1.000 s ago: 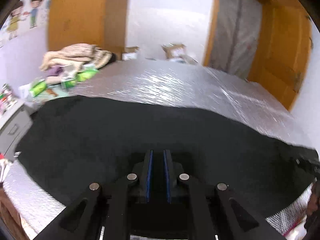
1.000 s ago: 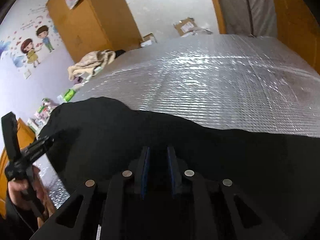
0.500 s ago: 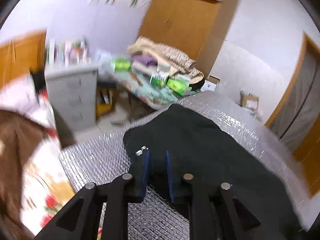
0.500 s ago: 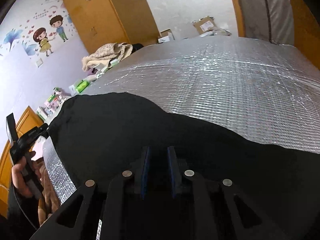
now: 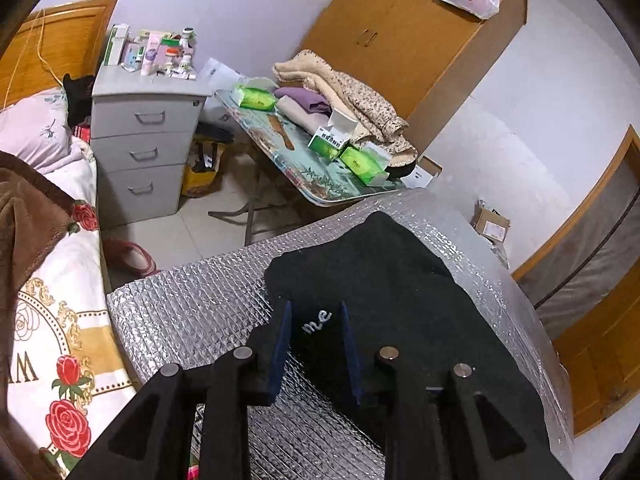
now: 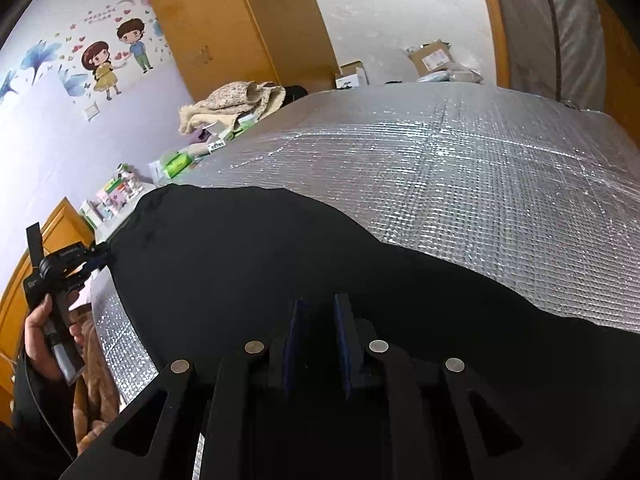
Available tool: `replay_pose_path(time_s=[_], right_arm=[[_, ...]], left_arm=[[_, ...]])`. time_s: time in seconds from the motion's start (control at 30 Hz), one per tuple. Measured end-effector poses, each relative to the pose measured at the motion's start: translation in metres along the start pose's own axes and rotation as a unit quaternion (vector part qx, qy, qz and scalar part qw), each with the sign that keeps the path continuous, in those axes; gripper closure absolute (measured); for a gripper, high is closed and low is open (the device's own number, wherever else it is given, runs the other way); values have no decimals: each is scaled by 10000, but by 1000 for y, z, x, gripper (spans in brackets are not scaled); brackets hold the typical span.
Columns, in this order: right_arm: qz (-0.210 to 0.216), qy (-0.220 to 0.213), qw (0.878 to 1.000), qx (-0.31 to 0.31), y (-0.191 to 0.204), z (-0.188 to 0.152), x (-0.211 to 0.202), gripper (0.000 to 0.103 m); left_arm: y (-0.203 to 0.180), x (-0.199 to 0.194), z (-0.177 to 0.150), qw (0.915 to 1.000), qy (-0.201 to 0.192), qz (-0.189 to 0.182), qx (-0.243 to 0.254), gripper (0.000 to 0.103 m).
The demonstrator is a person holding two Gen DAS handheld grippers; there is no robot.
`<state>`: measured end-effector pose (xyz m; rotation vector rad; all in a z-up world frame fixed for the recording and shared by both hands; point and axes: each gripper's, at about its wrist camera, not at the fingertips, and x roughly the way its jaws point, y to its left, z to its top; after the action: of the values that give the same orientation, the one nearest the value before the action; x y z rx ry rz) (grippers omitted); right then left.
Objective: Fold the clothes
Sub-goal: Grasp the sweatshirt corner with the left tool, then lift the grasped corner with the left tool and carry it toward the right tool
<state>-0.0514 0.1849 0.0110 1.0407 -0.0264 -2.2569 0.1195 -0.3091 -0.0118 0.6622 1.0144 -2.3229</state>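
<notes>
Swung sideways to black garment (image 5: 400, 292) end; left gripper (image 5: 316, 320) opening, hem between pads. Right gripper (image 6: 318, 320) clamped on near edge. Garment long axis runs gripper to gripper along foil-covered counter (image 6: 480, 184).

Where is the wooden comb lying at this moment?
In the left wrist view, the wooden comb lies on the folding table, between the green tissue pack on its left and the folded clothes.

The left gripper (image 5: 314, 322) hangs over the black garment's (image 5: 384, 280) corner, jaws opening, cloth between them; the garment lies on a silver quilted mat (image 5: 192, 304).
</notes>
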Motion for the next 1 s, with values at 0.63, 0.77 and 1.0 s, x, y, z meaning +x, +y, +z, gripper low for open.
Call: replay_pose_path(time_s=[0.63,0.77,1.0], right_arm=[[-65,97,9999,-29,8,3,15,84],[-71,100,9999,-15,9,5,17,84],[-17,140,9999,-46,14,4,24,84]], left_arm=[[18,12,18,9999,-56,100,113,93],[31,-9,21,9977,-387,-489,-283,68],[34,-2,19,9953,-251,-857,-367,59]])
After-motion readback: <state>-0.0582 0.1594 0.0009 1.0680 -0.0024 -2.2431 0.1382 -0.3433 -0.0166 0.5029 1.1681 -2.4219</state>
